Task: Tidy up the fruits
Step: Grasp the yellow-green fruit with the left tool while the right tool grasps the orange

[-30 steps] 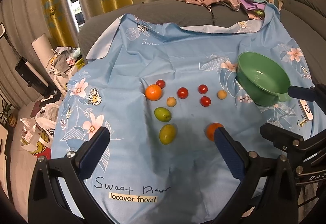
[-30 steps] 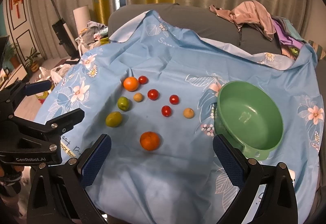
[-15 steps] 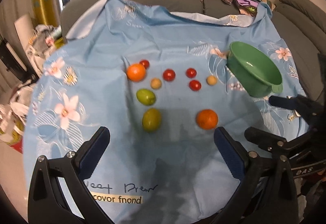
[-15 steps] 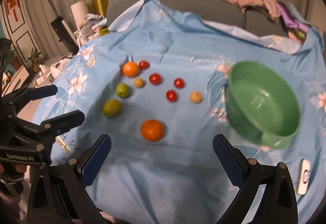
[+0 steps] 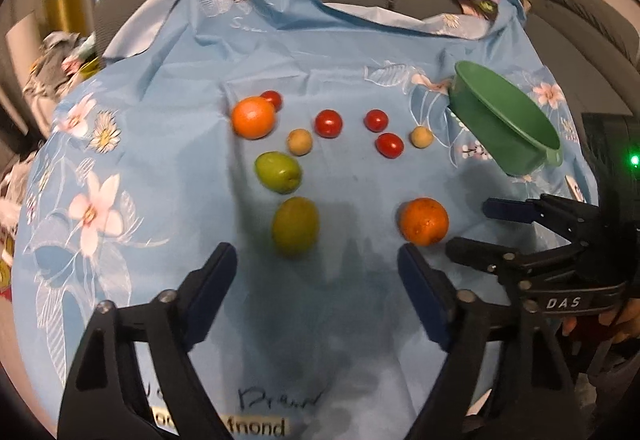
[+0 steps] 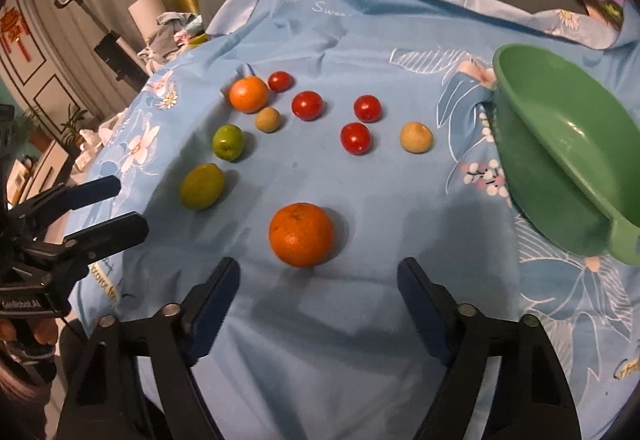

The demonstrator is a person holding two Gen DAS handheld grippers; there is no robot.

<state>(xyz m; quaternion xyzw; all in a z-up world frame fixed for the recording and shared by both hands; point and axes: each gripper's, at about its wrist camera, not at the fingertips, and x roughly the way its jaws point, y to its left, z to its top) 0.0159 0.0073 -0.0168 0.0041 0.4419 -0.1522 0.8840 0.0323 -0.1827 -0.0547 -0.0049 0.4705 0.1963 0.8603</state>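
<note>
On the blue cloth: fruit (image 6: 301,234) lies scattered, none in the green bowl (image 6: 568,144) at the right edge.
Left gripper (image 5: 316,272): jaws just narrowing, nothing between them, lined up short of the green fruit (image 5: 295,225), likely sizing for it.
Right gripper (image 6: 318,280): likewise closing in, empty, aimed at the near orange, probably bound for the bowl.

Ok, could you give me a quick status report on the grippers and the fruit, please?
Left gripper and right gripper open, empty, closing in. Fruit loose on cloth; near orange ahead of right fingers. Bowl empty. Path clear.
</note>
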